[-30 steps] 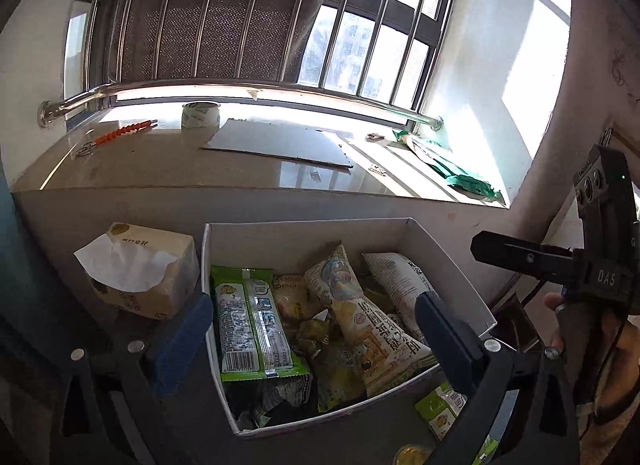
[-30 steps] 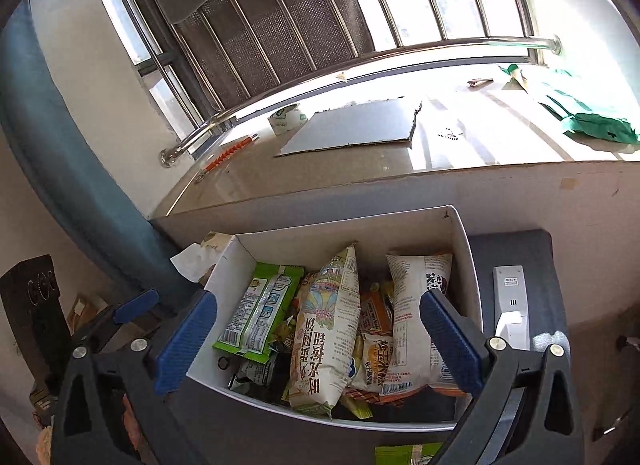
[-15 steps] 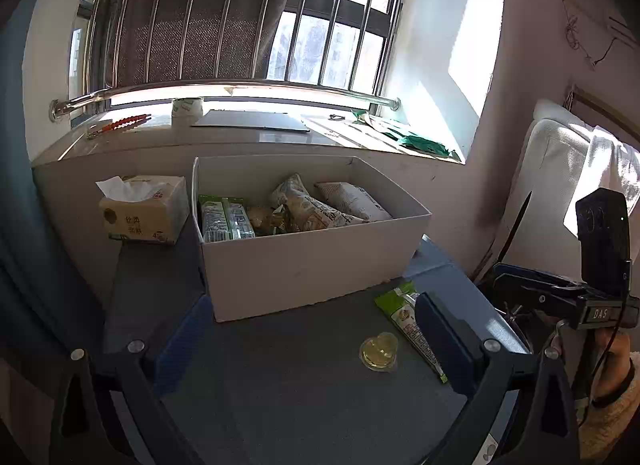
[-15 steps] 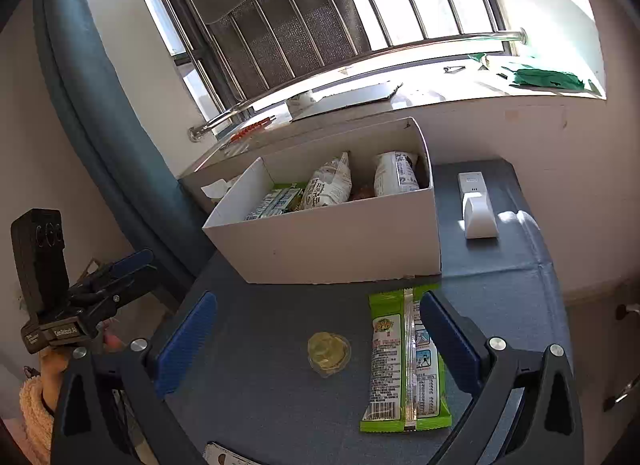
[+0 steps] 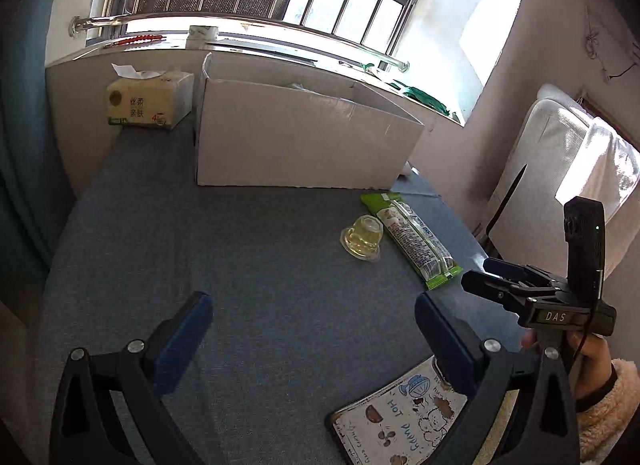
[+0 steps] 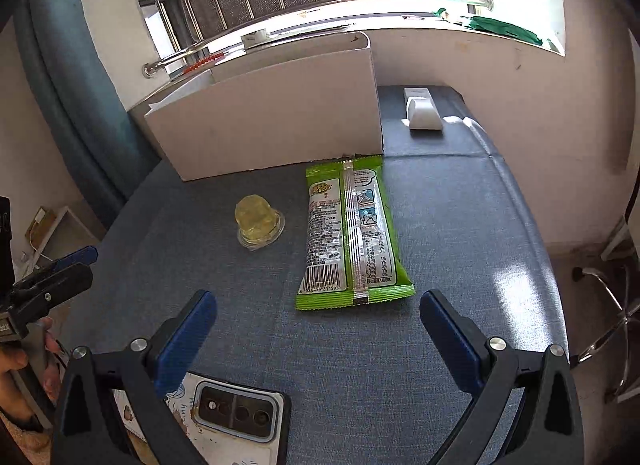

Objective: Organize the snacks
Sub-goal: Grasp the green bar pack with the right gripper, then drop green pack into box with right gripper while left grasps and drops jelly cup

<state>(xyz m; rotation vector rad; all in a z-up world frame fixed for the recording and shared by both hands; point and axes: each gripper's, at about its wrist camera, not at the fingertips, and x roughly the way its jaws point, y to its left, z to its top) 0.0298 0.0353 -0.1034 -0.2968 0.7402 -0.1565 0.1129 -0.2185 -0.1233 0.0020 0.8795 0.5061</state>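
- The right gripper point(image 6: 318, 329), jaws spread and empty, is hovering just below the green snack packet point(image 6: 352, 231), mid-frame, long axis running away toward the white cardboard box point(image 6: 272, 117).
- The left gripper point(image 5: 312, 329), likewise spread and empty, is sitting farther off; the jelly cup point(image 5: 362, 235) is lying beside the packet.

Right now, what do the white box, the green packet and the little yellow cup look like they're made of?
White box: looks like matte cardboard; flat folded panels, a frayed brownish edge along its base.
Green snack packet: glossy plastic film; sheen, a crimped centre seam, printed barcode.
Jelly cup: clear thin plastic with a flanged rim; the translucent yellow filling shows through, probably jelly.
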